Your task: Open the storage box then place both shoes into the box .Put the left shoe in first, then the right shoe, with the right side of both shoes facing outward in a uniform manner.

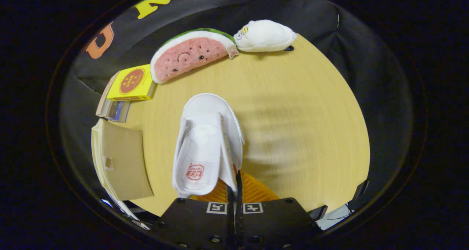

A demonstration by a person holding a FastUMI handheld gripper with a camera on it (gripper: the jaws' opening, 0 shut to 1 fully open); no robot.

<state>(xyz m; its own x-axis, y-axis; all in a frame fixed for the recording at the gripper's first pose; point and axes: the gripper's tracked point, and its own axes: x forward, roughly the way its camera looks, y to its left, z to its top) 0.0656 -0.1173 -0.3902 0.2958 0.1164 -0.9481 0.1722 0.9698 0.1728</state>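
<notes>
Between the fingers at the near end of the counter (293, 107) we see the white shoe (207, 143). The gripper (237, 186) is nearly closed, its two fingers pinching the shoe's side wall at the heel end, so we read it as clamped on the shoe. Gripper points forward and down over the counter, fingers close together on the centre line.

Shoe runs away from the fingers, toe far, opening up toward us, red stamp on the insole near the heel. We cannot tell whether it is lifted or resting on the counter, nor whether it is the left or right shoe.

Left of the shoe and apart from it we see the storage box (122, 162), a tan cardboard flap facing up at the counter's left edge. Beyond that, a yellow box (132, 83) sits on top of a small stack. At the far side, a watermelon plush (190, 54) lies beside a white plush toy (267, 35), the two just about touching.
</notes>
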